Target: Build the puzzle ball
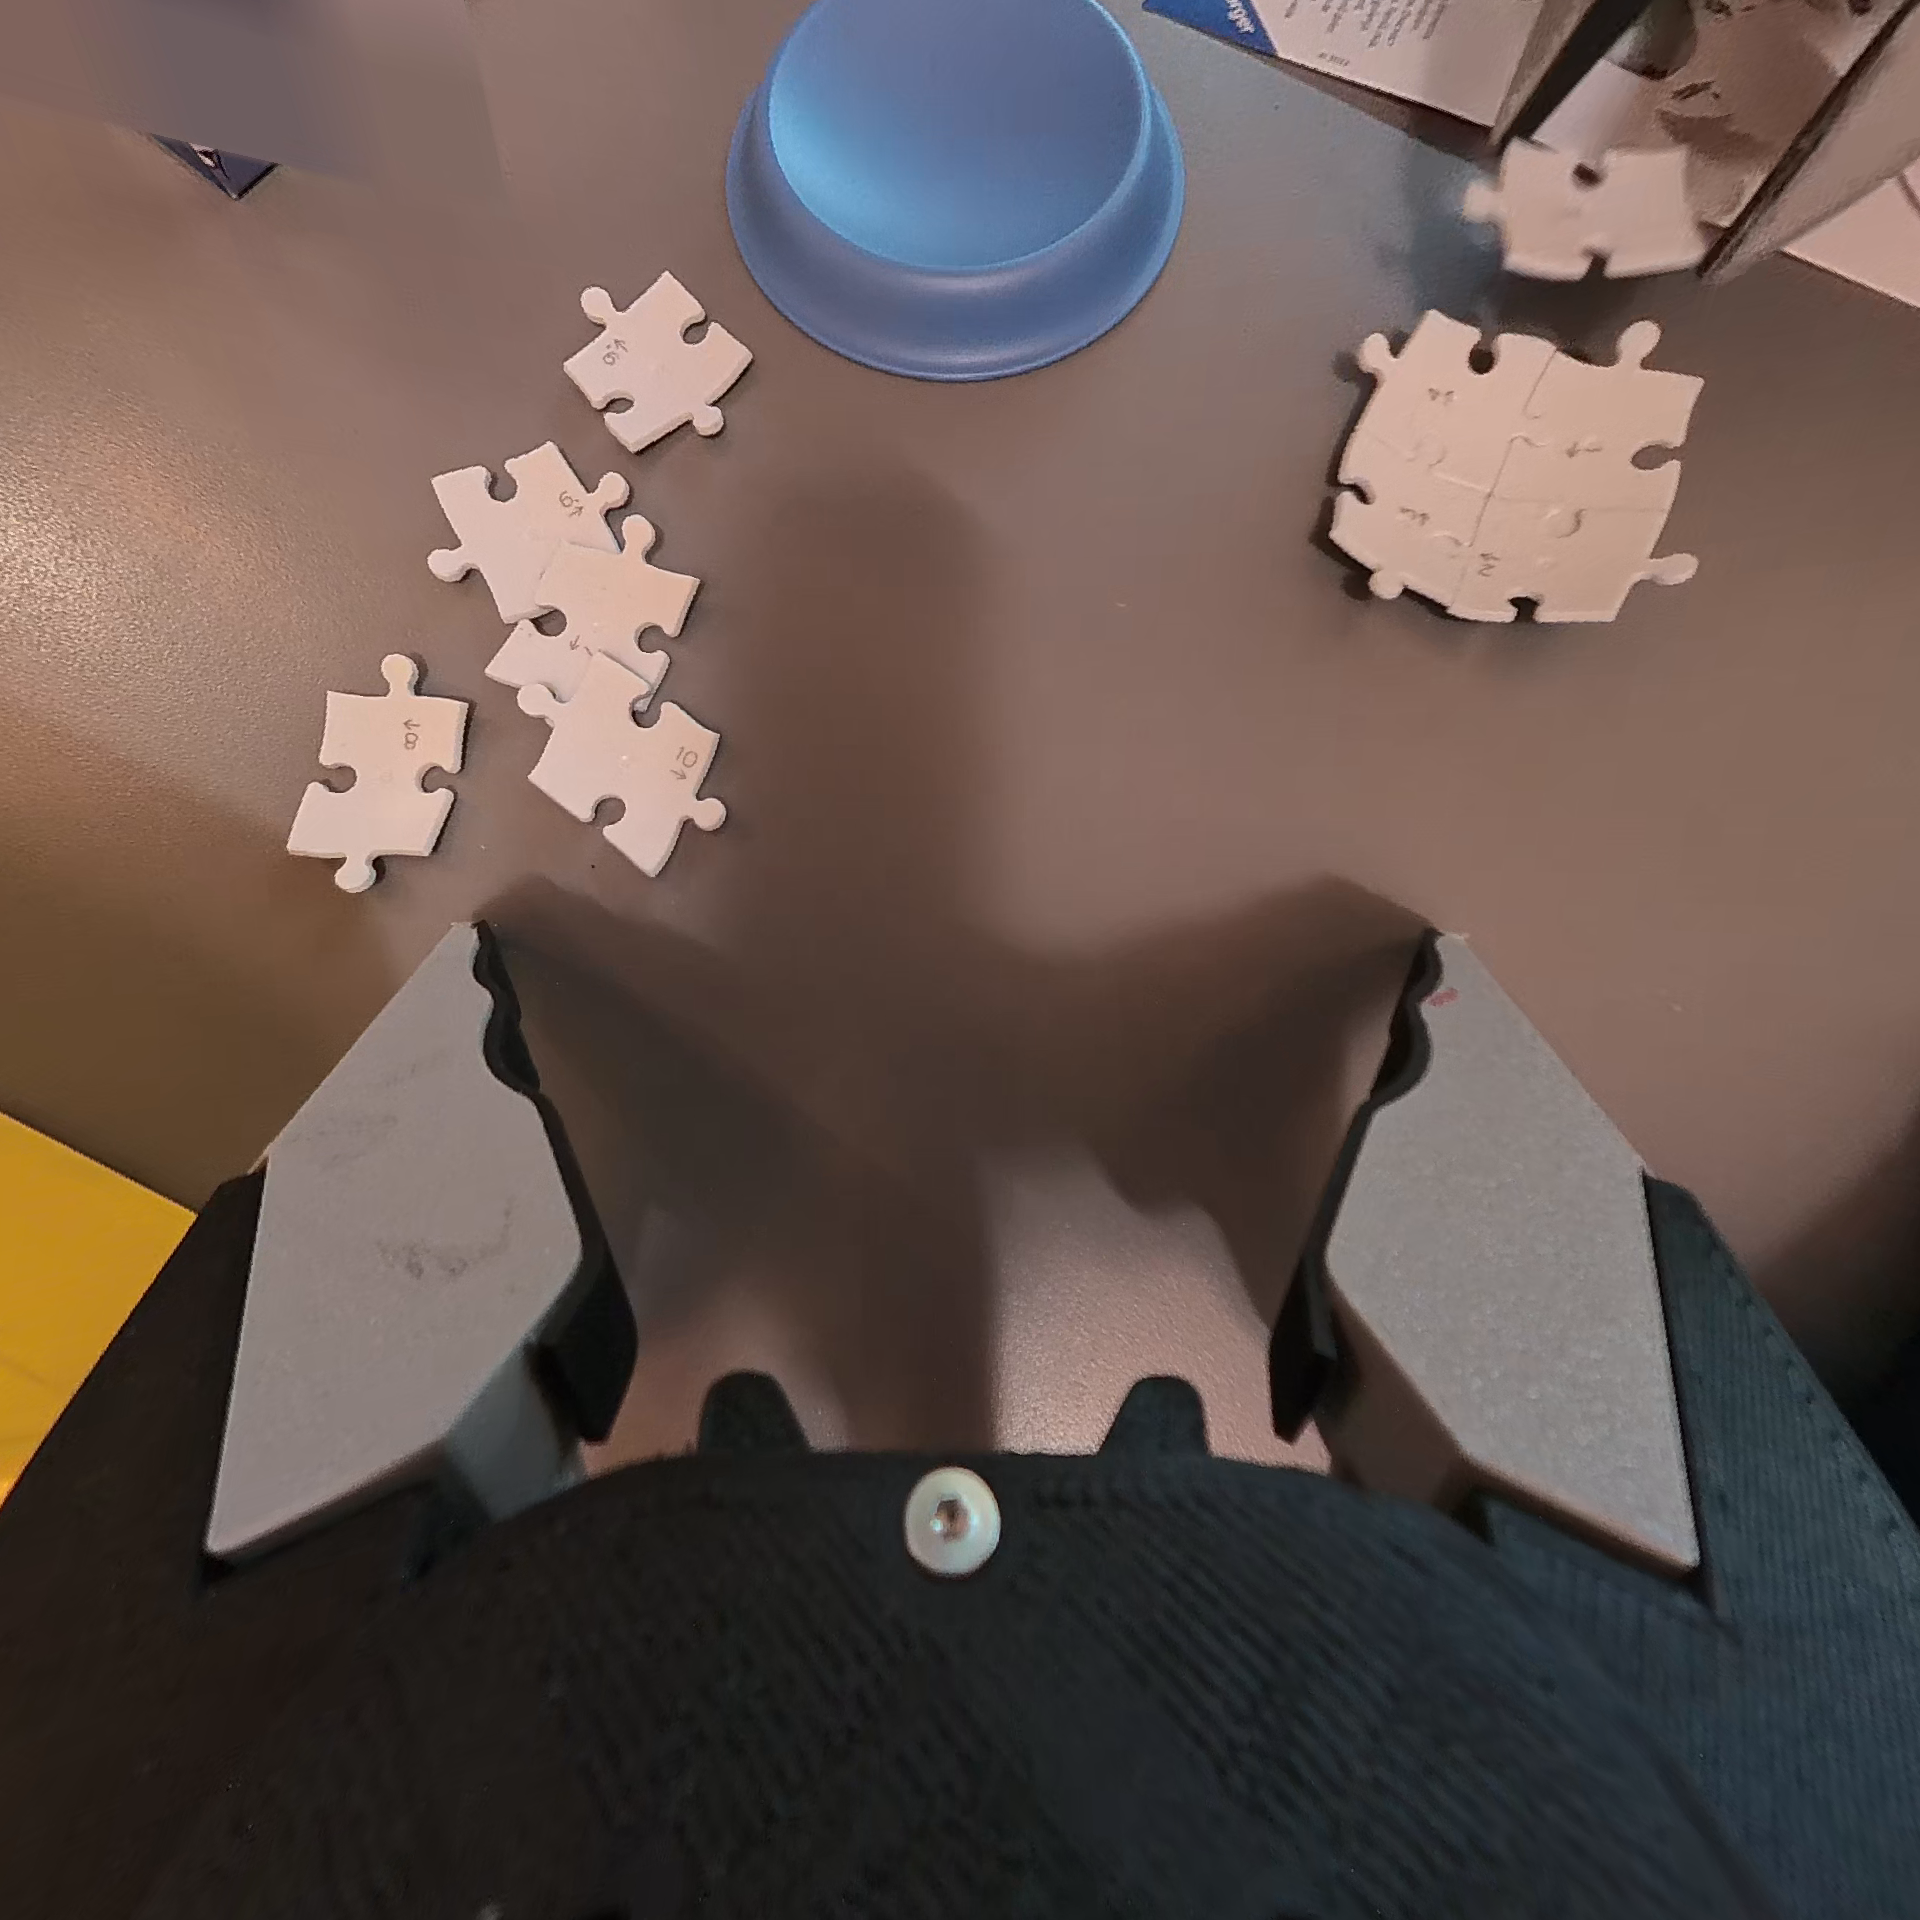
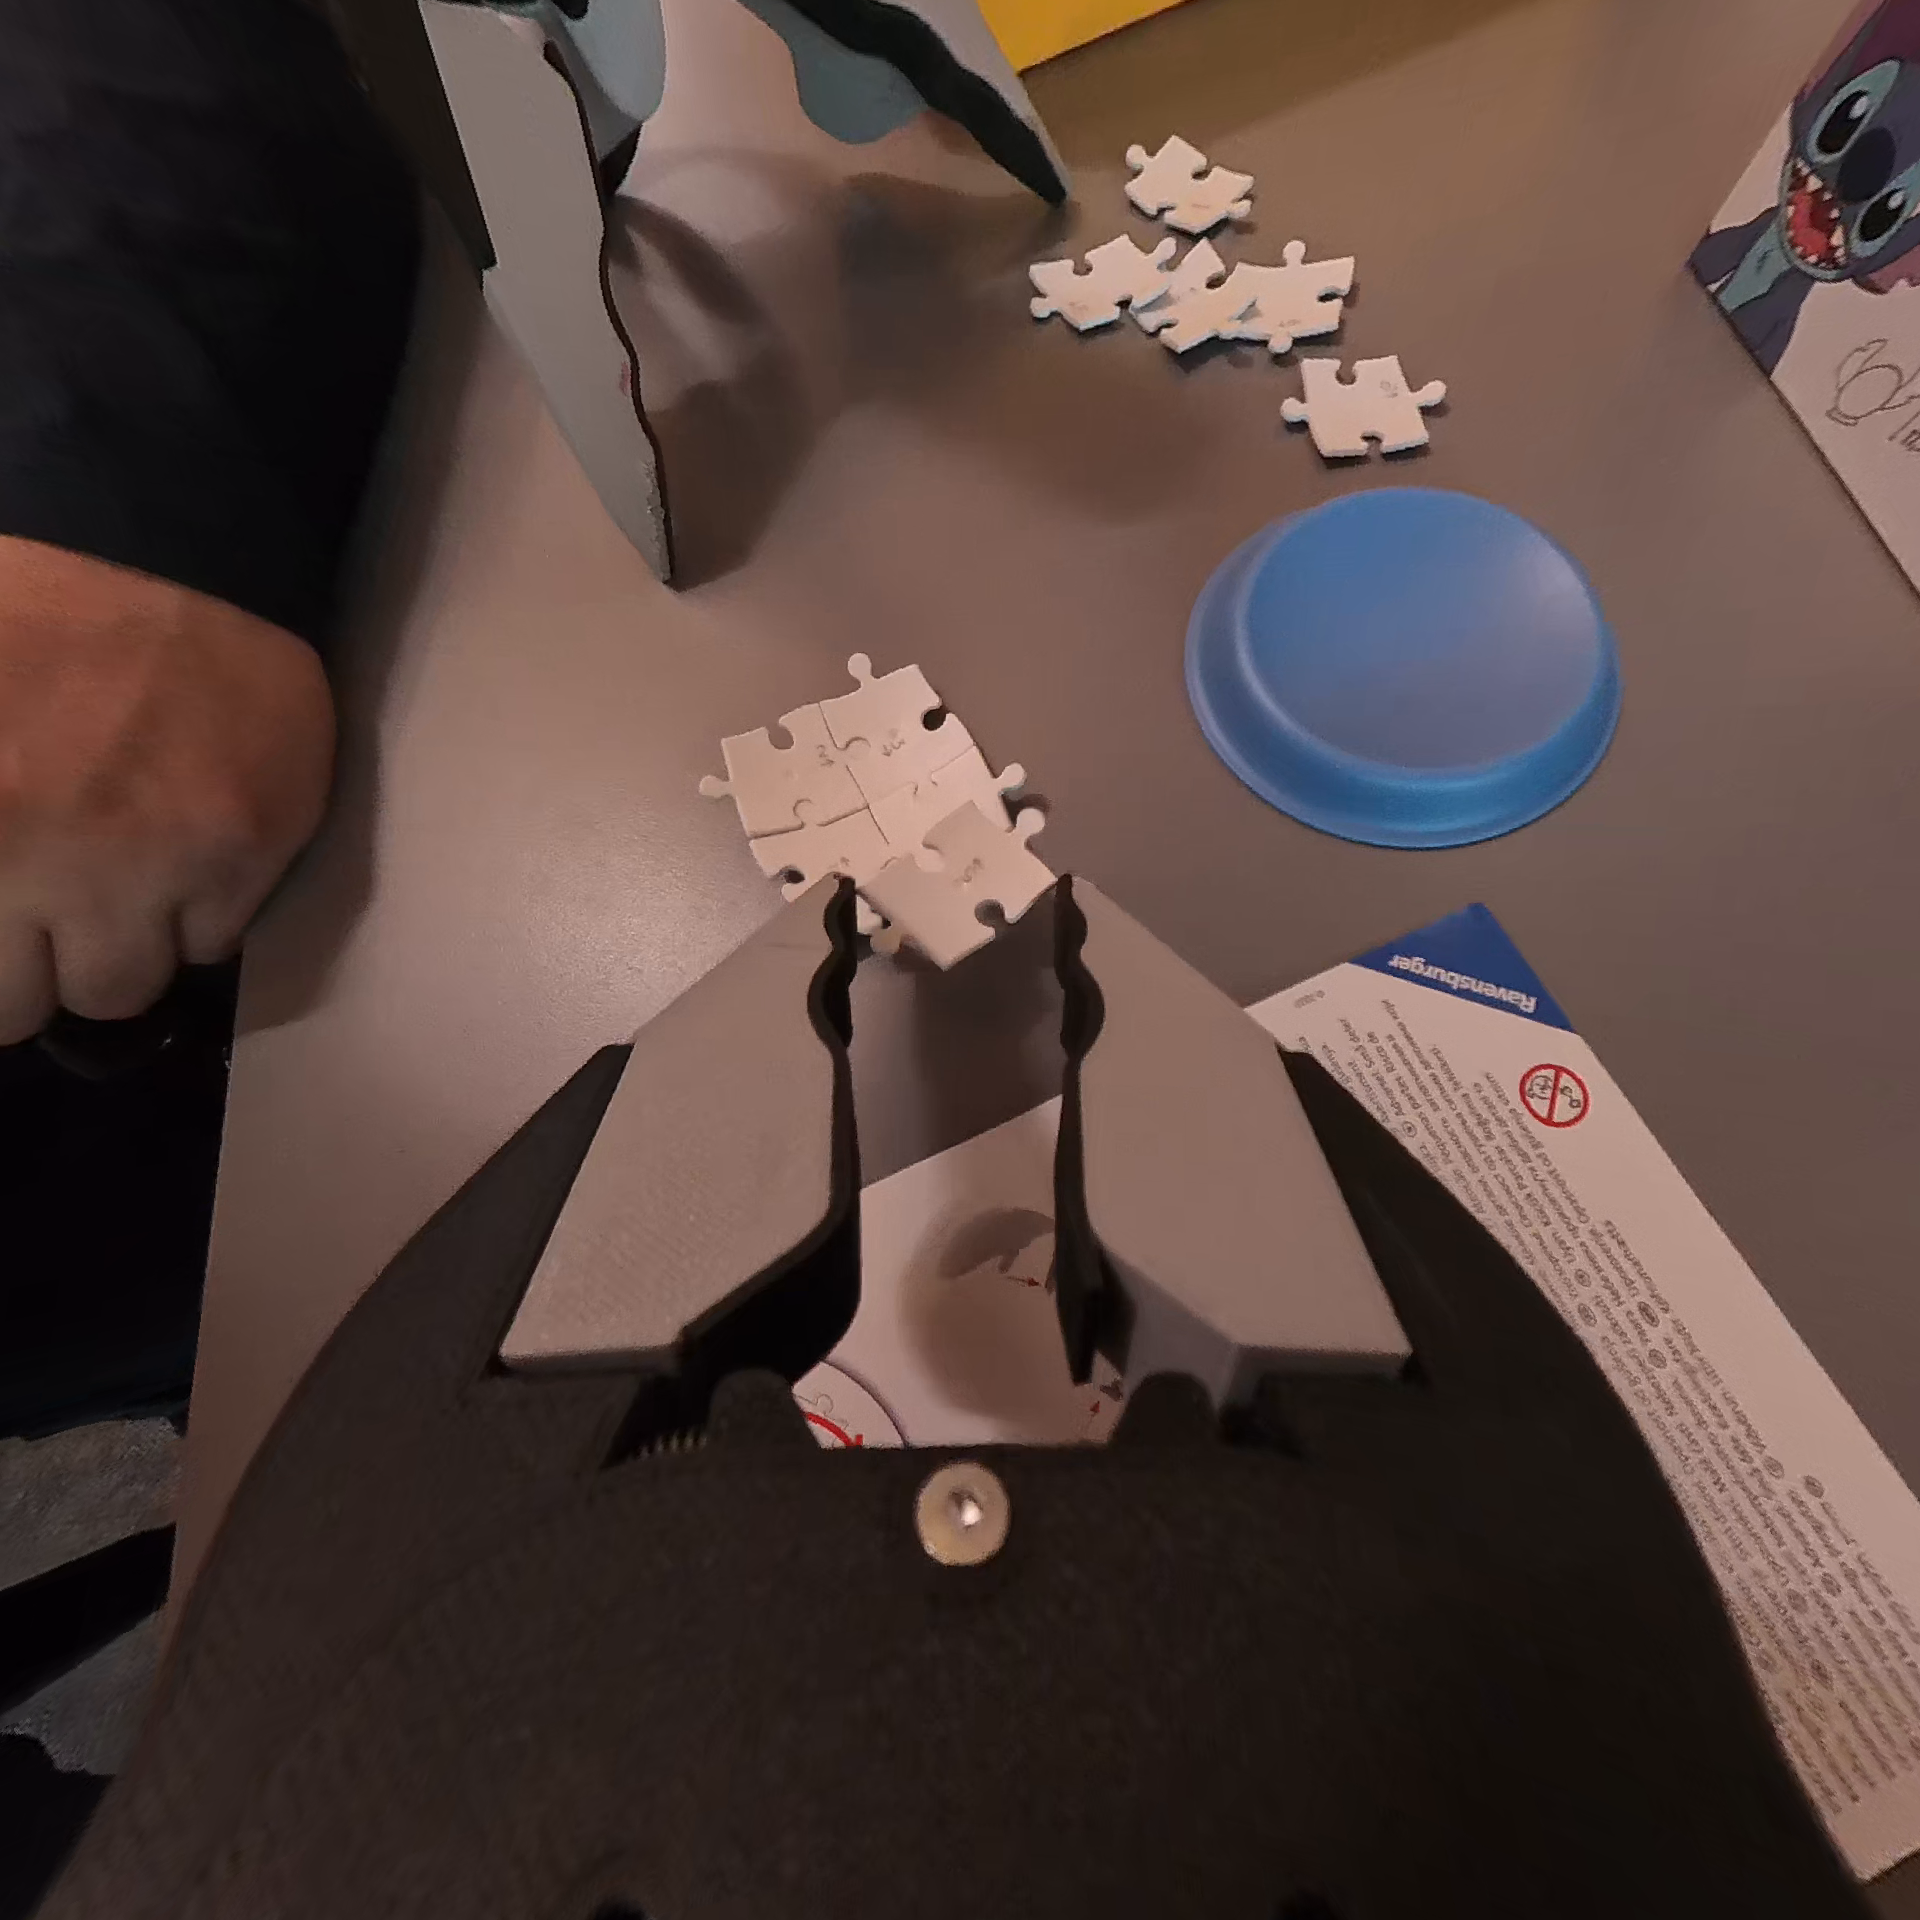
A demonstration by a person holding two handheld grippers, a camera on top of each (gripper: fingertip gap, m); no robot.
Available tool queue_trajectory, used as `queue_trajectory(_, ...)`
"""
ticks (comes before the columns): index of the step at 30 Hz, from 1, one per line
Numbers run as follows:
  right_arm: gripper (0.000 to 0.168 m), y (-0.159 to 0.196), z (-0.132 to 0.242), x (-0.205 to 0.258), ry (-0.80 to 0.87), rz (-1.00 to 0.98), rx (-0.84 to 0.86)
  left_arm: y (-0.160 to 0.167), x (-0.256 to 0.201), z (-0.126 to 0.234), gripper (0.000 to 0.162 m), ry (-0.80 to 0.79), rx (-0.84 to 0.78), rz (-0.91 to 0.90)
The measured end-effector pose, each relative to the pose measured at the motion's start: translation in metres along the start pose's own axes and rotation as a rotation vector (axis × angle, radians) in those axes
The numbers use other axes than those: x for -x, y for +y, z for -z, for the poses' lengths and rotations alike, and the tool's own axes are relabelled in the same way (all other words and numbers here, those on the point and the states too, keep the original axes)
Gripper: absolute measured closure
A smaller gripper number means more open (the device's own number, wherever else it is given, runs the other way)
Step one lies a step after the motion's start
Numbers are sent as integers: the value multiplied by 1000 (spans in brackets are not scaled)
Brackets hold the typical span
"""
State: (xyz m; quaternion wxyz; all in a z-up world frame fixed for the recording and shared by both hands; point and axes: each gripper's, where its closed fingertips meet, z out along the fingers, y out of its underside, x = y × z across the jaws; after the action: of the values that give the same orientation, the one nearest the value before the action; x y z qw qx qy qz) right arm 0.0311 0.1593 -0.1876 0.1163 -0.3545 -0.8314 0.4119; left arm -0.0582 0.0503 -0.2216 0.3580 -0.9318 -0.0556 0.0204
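A curved block of joined white puzzle pieces (image 1: 1517, 468) lies on the grey table at the right; it also shows in the right wrist view (image 2: 821, 779). My right gripper (image 2: 954, 885) is shut on one white puzzle piece (image 2: 966, 883) and holds it just over the block's near edge. In the left wrist view that gripper (image 1: 1662, 135) and its piece (image 1: 1579, 208) hang at the top right. Several loose white pieces (image 1: 561, 613) lie to the left, also seen in the right wrist view (image 2: 1195, 291). My left gripper (image 1: 956, 935) is wide open and empty above bare table.
A blue round stand (image 1: 956, 197) (image 2: 1403, 665) sits between the loose pieces and the block. A printed leaflet (image 2: 1558, 1247) lies under my right gripper. A picture box (image 2: 1849, 260) stands at the far right. A person's hand (image 2: 135, 779) is at the left edge.
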Motion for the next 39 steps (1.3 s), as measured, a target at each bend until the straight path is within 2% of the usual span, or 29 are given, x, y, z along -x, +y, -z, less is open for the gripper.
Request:
queue_trajectory(6, 133, 5, -5, -2, 17, 1, 39, 0, 0, 0, 3, 0, 0, 0)
queue_trajectory(24, 133, 4, 3, 9, -40, 18, 20, 0, 0, 0, 3, 0, 0, 0)
queue_trajectory(39, 133, 21, 9, -6, 43, 1, 84, 0, 0, 0, 3, 0, 0, 0)
